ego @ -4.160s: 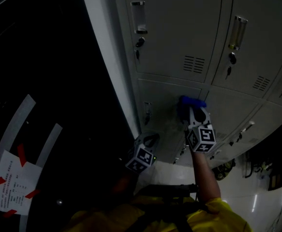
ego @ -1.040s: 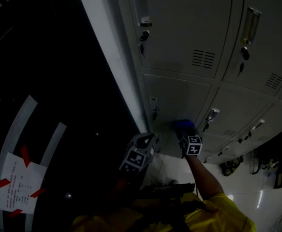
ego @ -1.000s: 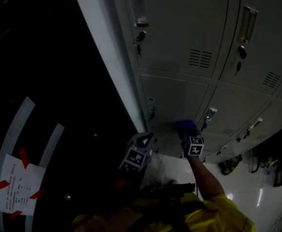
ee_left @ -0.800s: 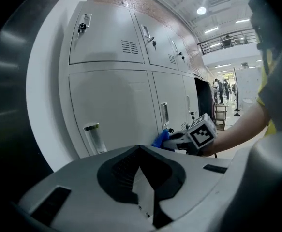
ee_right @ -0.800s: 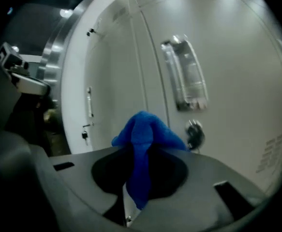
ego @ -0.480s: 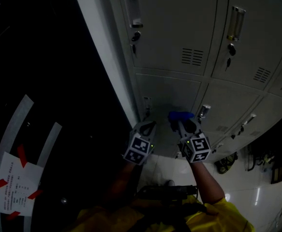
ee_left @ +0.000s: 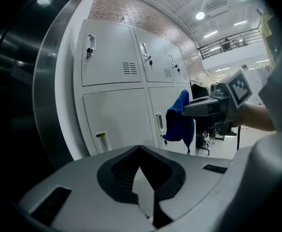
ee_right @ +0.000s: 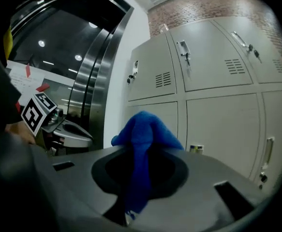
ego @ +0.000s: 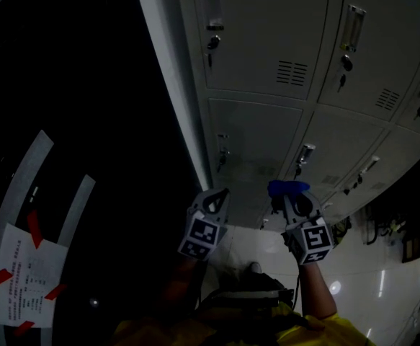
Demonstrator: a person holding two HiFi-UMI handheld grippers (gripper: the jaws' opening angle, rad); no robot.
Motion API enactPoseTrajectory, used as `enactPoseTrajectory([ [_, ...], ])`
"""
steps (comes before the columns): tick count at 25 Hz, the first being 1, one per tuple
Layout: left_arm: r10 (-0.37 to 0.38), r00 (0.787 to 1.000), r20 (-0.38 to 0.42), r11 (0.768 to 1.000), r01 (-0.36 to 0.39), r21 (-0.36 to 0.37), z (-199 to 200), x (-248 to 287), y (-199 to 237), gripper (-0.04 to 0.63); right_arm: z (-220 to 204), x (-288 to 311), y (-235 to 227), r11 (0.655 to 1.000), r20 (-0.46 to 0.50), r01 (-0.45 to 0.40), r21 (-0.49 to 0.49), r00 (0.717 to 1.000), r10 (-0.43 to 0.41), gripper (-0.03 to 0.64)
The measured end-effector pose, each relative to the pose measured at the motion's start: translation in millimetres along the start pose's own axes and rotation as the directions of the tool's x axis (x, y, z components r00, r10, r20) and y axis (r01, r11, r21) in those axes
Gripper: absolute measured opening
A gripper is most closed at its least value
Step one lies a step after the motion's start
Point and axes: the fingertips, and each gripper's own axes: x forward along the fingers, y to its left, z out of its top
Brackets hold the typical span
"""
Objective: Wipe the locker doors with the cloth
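Right claw (ego: 286, 194) grips blue cloth (ee_right: 143, 129) near lockers (ego: 267, 42).

A bank of pale grey lockers (ego: 267, 42) fills the head view from 12 to 3 o'clock, edged by a white wall strip (ego: 168, 85) at 11. The 9 o'clock side is dark, with a paper notice (ego: 24, 283) taped in red at 8. The glossy white floor (ego: 390, 294) reflects lamps at 4. In the left gripper view, a brick wall (ee_left: 131, 14) and ceiling lights (ee_left: 200, 16) sit at 12 to 1.

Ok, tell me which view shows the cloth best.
Right gripper view: the cloth sits close and bright, clamped between the jaws. Left gripper view shows it smaller, hanging from the right gripper. Head view: a dim blue patch.
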Motion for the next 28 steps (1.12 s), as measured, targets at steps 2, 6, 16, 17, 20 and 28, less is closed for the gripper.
enactPoseTrajectory([
  [2,-0.013,1.000,-0.010,1.000,0.013,0.019,-2.1,-2.8,-10.5,-0.008,-5.2,-11.0,-2.2,1.000,-0.014,0.025,-0.006,1.000,-0.025,0.066],
  [6,-0.051,0.998,-0.042,0.996,0.054,0.065,1.5,-21.9,-41.7,-0.008,-5.9,-43.4,6.1,1.000,-0.029,0.021,0.007,0.999,-0.021,0.066],
  [16,-0.056,0.998,-0.029,0.995,0.059,0.086,32.0,-93.8,-140.1,-0.008,8.3,-178.3,14.2,1.000,0.026,-0.013,0.028,1.000,0.012,0.066],
  [17,-0.058,0.998,-0.027,0.995,0.061,0.085,33.0,-97.4,-158.2,-0.008,3.3,-201.7,8.1,0.999,0.021,0.000,0.035,1.000,-0.001,0.066],
  [20,-0.084,0.996,-0.022,0.994,0.085,0.068,33.7,-116.9,-222.3,-0.008,-19.0,-279.2,-11.4,0.997,-0.007,0.050,0.065,0.999,-0.050,0.066],
  [28,-0.111,0.994,-0.023,0.993,0.111,0.034,25.9,-186.2,-358.7,-0.008,-46.0,-430.8,-16.2,0.990,-0.016,0.082,0.113,0.997,-0.081,0.066],
])
